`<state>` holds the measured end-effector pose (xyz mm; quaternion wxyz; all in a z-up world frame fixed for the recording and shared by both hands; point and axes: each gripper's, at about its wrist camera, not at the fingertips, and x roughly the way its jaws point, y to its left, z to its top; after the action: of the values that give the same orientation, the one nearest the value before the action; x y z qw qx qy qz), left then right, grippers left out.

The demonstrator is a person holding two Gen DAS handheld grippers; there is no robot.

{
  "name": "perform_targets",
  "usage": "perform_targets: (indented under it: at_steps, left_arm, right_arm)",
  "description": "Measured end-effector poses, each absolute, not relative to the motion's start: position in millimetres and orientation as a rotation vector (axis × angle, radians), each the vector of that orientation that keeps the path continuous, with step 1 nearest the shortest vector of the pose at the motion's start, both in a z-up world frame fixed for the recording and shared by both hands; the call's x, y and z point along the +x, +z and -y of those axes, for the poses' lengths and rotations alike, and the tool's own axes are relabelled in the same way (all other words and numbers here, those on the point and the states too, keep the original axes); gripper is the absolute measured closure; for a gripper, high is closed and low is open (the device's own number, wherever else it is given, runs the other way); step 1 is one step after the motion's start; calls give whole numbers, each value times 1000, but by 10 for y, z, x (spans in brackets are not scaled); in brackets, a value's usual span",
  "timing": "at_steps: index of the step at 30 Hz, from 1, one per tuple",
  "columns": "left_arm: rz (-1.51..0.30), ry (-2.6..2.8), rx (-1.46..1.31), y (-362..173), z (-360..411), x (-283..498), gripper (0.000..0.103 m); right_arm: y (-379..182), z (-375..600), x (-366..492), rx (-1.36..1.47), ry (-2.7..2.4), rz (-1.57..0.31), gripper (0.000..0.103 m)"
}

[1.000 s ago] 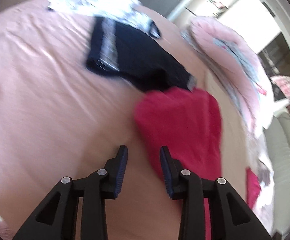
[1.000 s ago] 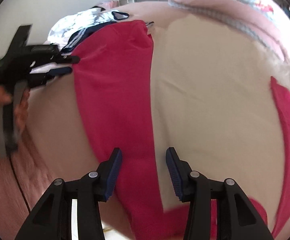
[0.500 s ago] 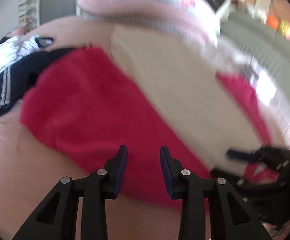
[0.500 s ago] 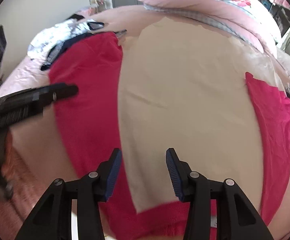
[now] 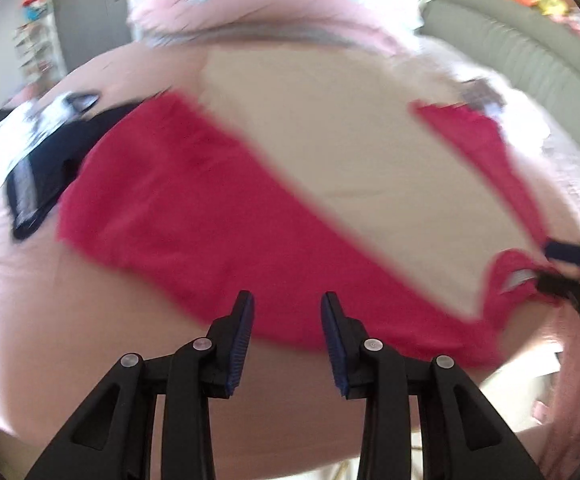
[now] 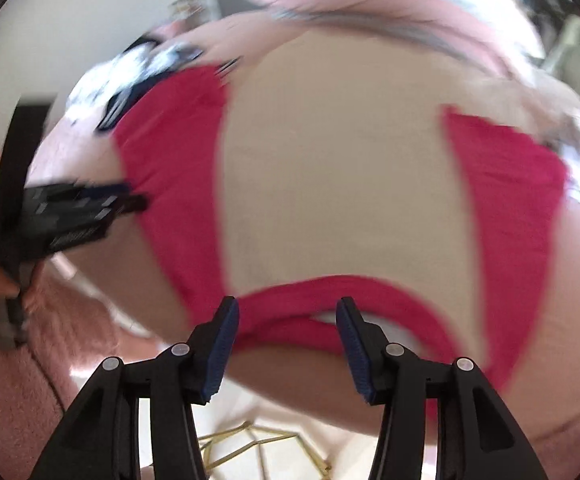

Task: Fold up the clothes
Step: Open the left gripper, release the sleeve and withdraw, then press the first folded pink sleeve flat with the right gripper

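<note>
Shirt (image 6: pixel 330 184), red and cream, spread flat across bed (image 5: pixel 49 280), collar at near edge, long axis running away; right hand-held gripper (image 6: pixel 287 320) open over collar, nearer; left hand-held gripper (image 5: pixel 287 316) open, seemingly above sleeve.

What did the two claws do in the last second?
The left claw swung from the dark clothes to the red and cream shirt's near edge. The right claw moved to its collar. Both stayed open; the shirt stayed flat.
</note>
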<state>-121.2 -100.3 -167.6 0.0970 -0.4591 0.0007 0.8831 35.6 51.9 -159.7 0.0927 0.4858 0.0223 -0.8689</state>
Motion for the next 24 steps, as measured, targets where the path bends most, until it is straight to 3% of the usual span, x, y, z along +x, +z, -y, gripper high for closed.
perform_targets:
  at_steps: [7,15,19,24]
  left_arm:
    - [-63,2303,-1276,-1456,-282,-1630,65]
    - [-142,2186,-1308,-1760,-1475,-2209,64]
    - [-295,2207,-1285,-1874,-1645,-2041,62]
    - [-235,2230,-1355,-1876,-1383,-1762,58]
  right_arm:
    - [-1614,-1671,218,1543,-2859,13,53]
    - [-1859,-2137,119,1556,-2756,367,53]
    - [-2038,-2031,185,1637,-2661,315,53]
    - [-2072,-1995,389,1706,-2627,268,52]
